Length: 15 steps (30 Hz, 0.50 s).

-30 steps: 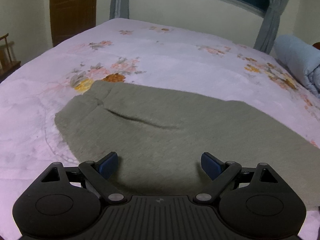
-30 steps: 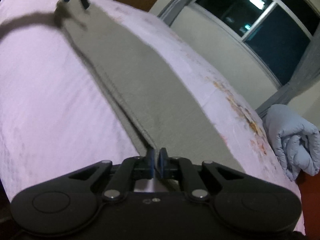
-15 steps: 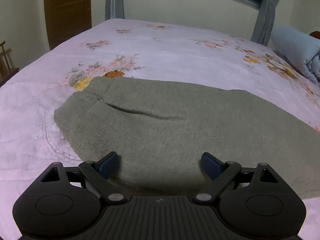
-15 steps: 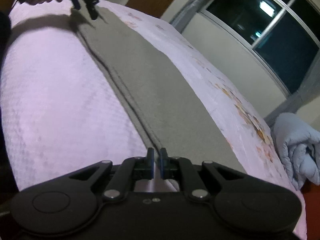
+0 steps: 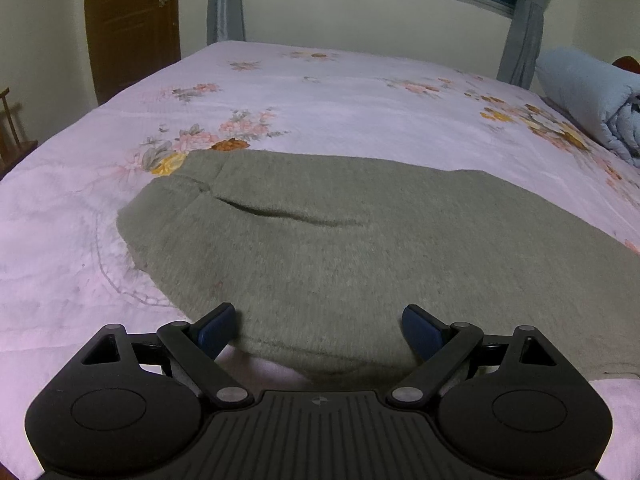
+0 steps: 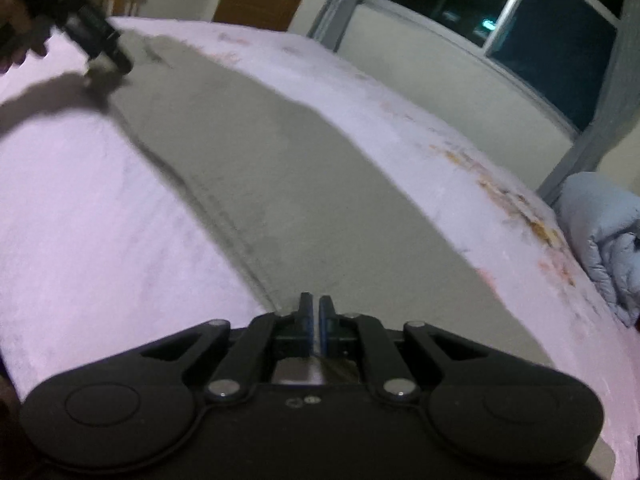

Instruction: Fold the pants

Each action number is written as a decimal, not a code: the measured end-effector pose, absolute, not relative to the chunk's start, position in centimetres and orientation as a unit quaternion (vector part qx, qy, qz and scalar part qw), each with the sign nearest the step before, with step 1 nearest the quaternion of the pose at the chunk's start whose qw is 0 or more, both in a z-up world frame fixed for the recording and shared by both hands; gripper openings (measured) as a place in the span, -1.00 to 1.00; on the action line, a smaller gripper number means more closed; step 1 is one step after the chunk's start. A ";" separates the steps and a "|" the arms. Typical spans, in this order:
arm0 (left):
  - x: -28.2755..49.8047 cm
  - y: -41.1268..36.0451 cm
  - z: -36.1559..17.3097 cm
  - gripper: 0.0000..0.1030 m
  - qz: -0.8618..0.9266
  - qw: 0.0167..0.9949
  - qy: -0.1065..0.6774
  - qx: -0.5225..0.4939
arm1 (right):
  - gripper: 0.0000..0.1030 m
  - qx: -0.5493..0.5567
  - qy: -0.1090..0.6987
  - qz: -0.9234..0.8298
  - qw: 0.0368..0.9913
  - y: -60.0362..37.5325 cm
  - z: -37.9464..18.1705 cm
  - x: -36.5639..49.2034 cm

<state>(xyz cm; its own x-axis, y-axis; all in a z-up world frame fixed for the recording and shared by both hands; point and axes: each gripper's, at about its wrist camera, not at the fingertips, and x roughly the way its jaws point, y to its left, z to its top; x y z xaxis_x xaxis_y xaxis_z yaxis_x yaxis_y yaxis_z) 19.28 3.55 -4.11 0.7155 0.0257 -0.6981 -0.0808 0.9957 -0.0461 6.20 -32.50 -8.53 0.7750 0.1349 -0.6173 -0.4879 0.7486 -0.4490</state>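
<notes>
Grey-green pants [image 5: 340, 248] lie flat on the pink flowered bedspread [image 5: 320, 92], waist end at the left with a pocket slit showing. My left gripper [image 5: 318, 320] hovers over the near edge of that waist end, jaws wide open, nothing between the blue pads. In the right wrist view the pants [image 6: 248, 152] run as a long strip away from my right gripper [image 6: 315, 308], which is shut on the cloth at the leg end, where the near seam runs into it. At the far end the left gripper [image 6: 104, 48] shows, held in a hand.
A rolled light-blue quilt [image 5: 592, 96] lies at the bed's right end, also in the right wrist view as the quilt [image 6: 600, 232]. Behind the bed are a wooden door [image 5: 132, 20], grey curtains and a dark window. A wooden chair [image 5: 12, 128] stands left of the bed.
The right gripper has rolled and shifted a little, still shut at the leg end, so the pants strip lies flatter in its view. The left gripper stays open over the waist end.
</notes>
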 end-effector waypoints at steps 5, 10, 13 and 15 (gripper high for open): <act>18.9 3.8 -4.1 0.74 0.028 0.926 0.375 -0.043 | -1.00 -0.329 0.269 0.194 0.884 -32.4 -8.0 4.0; 19.0 3.7 -4.2 0.74 0.029 0.926 0.375 -0.042 | -0.87 -0.335 0.249 0.202 0.886 -31.7 -7.7 3.7; 19.0 3.7 -4.1 0.74 0.029 0.926 0.374 -0.044 | -0.87 -0.344 0.253 0.206 0.880 -31.0 -8.1 4.5; 19.0 3.8 -4.2 0.74 0.028 0.925 0.375 -0.046 | -0.87 -0.343 0.245 0.211 0.882 -30.4 -8.3 4.8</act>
